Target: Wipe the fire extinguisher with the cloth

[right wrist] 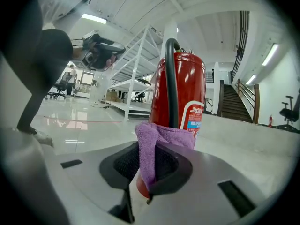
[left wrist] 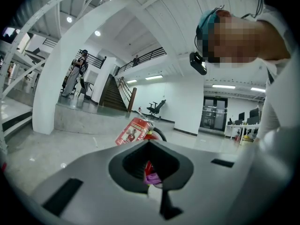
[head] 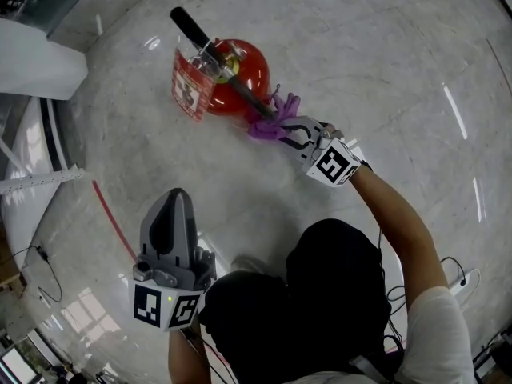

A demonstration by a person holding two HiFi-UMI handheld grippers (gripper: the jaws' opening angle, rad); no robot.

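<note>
Marble floor (head: 384,62): fire extinguisher (head: 254,64) stands upright; right hand-held gripper (head: 286,126) pinches cloth (head: 270,120), left hand-held gripper (head: 176,200) closed.

Fire extinguisher (right wrist: 187,78) base hidden behind cloth (right wrist: 159,135); hanging tag (head: 190,86) print too small to read.

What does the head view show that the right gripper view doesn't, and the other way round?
Only the head view: the red tag by the top of the fire extinguisher, and the marker cube on the right claw. Only the right gripper view: a staircase and white shelving. Both: the extinguisher, with the purple cloth pinched in that claw.
</note>
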